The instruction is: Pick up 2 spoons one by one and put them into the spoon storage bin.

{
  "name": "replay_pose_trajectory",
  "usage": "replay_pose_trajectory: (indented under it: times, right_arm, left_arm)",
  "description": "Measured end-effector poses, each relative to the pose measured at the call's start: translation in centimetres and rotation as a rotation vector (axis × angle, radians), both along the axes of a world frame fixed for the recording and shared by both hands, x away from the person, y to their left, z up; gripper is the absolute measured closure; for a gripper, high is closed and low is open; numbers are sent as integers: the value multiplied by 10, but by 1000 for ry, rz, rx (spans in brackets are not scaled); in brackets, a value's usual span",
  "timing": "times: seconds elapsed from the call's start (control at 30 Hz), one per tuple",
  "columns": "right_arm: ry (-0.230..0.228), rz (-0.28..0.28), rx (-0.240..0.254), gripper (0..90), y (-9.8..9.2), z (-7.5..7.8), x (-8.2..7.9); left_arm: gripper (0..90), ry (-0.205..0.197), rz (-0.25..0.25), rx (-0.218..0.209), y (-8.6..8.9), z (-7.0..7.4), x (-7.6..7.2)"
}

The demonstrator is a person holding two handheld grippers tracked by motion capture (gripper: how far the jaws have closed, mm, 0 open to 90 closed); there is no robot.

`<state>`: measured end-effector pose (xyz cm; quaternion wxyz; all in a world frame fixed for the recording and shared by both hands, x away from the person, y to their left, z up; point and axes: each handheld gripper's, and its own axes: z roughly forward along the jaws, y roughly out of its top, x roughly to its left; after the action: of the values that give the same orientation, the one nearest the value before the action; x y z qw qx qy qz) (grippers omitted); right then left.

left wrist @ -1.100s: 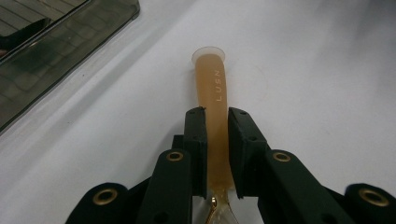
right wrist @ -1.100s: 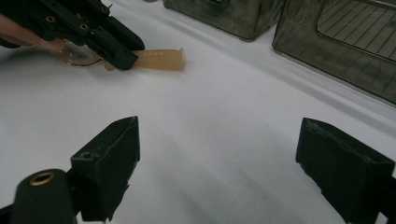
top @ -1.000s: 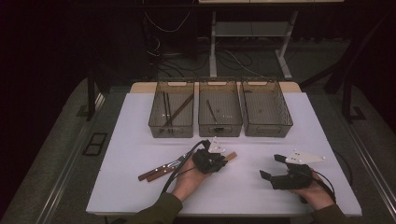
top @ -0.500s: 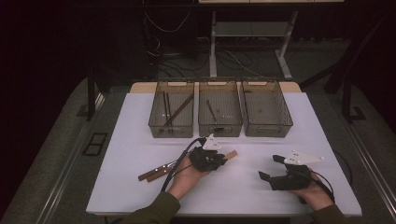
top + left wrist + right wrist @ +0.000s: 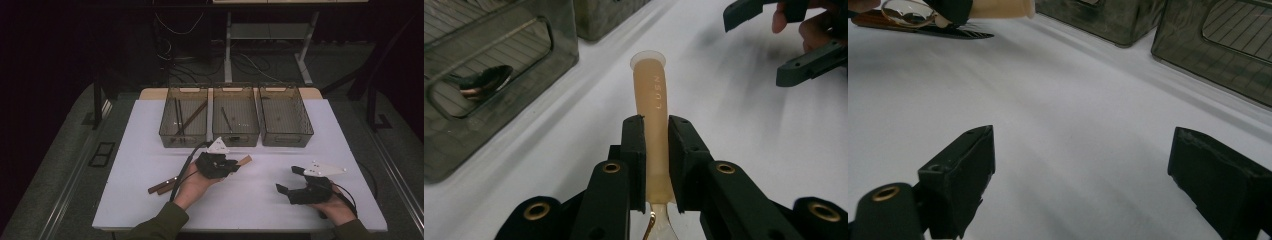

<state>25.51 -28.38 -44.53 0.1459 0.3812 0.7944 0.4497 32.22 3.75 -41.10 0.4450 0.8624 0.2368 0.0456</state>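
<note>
**A:** Where's the piece right now?

**B:** In my left tongs (image 5: 655, 132), clamped across the tan handle (image 5: 652, 105) of what looks like a spoon, held just above the white surface (image 5: 280, 192). My right tongs (image 5: 1083, 175) hang wide apart with nothing between them, off to the side near the front edge.

**A:** Which way does it lie?

**B:** Long axis runs straight out ahead of the left tongs, handle end forward, the metal part trailing back under my hand. The three bins sit beyond it; the middle bin (image 5: 235, 136) looks nearest in line, so I judge the left hand carries this alone.

**A:** What do the views give you?

**B:** The left gripper view shows letters on the handle and a spoon (image 5: 476, 80) lying in a bin close by. From above the handle is a short tan stub at my left tongs, with brown sticks (image 5: 162, 186) on the surface behind. The right gripper view catches a gold-rimmed bowl (image 5: 908, 14) at the far end.
</note>
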Motion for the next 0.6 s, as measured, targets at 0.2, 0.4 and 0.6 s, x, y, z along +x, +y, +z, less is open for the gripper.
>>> replay_pose_trajectory:
  times: [0.2,0.4,0.6]
  right_arm:
    - [0,-8,3,118,0,0,0]
    - [-3,-9,1,118,0,0,0]
    - [-6,-10,2,118,-1,0,0]
  left_arm:
    - [775,-8,0,-8,4,7,5]
    - [775,-14,1,-16,9,15,14]
    - [774,-28,12,-25,10,24,27]
